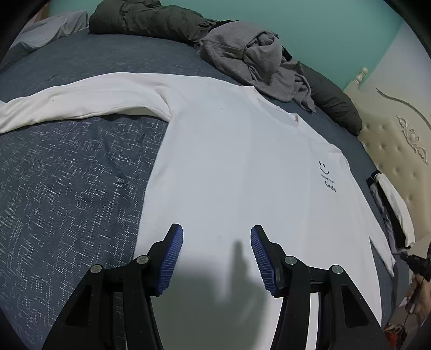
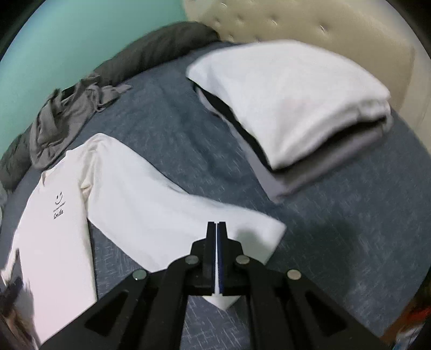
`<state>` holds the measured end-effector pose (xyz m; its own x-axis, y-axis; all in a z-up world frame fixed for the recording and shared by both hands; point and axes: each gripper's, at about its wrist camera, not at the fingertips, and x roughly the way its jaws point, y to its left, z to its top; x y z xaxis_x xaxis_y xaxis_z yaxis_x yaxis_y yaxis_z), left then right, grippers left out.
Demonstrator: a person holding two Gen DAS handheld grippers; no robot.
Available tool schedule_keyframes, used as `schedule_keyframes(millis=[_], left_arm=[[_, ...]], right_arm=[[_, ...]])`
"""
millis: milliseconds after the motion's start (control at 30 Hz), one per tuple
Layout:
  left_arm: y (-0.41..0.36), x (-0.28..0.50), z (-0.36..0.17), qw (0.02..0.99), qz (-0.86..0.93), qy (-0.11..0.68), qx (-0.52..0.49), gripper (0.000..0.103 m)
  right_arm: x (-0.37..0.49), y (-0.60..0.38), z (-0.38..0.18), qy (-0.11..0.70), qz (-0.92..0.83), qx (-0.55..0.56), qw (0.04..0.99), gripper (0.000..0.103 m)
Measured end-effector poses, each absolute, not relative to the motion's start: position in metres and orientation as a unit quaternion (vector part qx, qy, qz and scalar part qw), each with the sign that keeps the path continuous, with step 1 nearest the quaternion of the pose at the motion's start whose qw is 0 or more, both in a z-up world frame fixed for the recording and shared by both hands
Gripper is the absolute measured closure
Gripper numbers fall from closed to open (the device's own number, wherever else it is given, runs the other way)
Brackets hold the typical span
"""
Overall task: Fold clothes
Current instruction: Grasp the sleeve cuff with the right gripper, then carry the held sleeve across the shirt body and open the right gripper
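A white long-sleeved shirt (image 1: pixel 242 167) with a small smiley print and the word "Smile" lies spread flat, front up, on a blue-grey patterned bedspread (image 1: pixel 67 188). The left gripper (image 1: pixel 216 237) hovers over the shirt's lower body, its blue-padded fingers (image 1: pixel 172 255) spread apart and holding nothing. The right gripper (image 2: pixel 216 226) has its fingers pressed together, pinching white fabric of the shirt's sleeve (image 2: pixel 161 204) near the cuff. A crumpled grey garment (image 1: pixel 256 62) sits just beyond the collar. A stack of folded clothes (image 2: pixel 296 107) rests near the cream tufted headboard (image 2: pixel 309 24).
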<state>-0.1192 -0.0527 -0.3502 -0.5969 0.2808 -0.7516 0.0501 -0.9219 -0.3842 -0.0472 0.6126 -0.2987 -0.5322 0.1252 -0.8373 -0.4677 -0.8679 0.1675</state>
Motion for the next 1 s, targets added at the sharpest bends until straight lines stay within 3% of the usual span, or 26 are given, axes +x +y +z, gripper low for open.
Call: schedule_keyframes(millis=[67,100,133,367,433,467,500,533,800,1000], left_arm=[[-0.053,-0.119,-0.35,0.067,0.874,-0.187,-0.444,0.046],[-0.054,-0.119,-0.35,0.068,0.874,-0.187,-0.443,0.046],[-0.054,-0.119,-0.35,0.068,0.874,-0.188,-0.443,0.046],[-0.056,-0.119,-0.351,0.066,0.873,-0.19,-0.444,0.046],[-0.055,-0.12,-0.351,0.067,0.872,-0.192,-0.445,0.046],[-0.054,-0.12,-0.351,0.068,0.872,-0.192,-0.446,0.046],[-0.053,-0.12,-0.351,0.069,0.871,-0.191,-0.446,0.046],[-0.052,-0.12,-0.351,0.07,0.872,-0.19,-0.446,0.046],[-0.051,-0.118,-0.347,0.073,0.874,-0.186,-0.443,0.046],[-0.05,-0.118,-0.346,0.071,0.874,-0.187,-0.442,0.046]], right_arm=[[-0.036,0.62,-0.304,0.2,0.845,-0.455,0.198,0.073],[-0.029,0.624,-0.308,0.21,0.84,-0.454,0.209,0.044],[-0.021,0.628,-0.312,0.225,0.838,-0.449,0.213,0.036],[-0.015,0.627,-0.336,0.246,0.834,-0.457,0.187,0.039],[-0.016,0.62,-0.336,0.231,0.838,-0.458,0.187,0.064],[-0.017,0.617,-0.336,0.223,0.84,-0.458,0.187,0.068],[-0.018,0.614,-0.337,0.218,0.842,-0.458,0.186,0.084],[-0.019,0.612,-0.337,0.216,0.844,-0.456,0.183,0.094],[-0.035,0.599,-0.285,0.165,0.882,-0.411,0.163,0.098],[-0.059,0.601,-0.204,0.121,0.914,-0.361,0.139,0.098]])
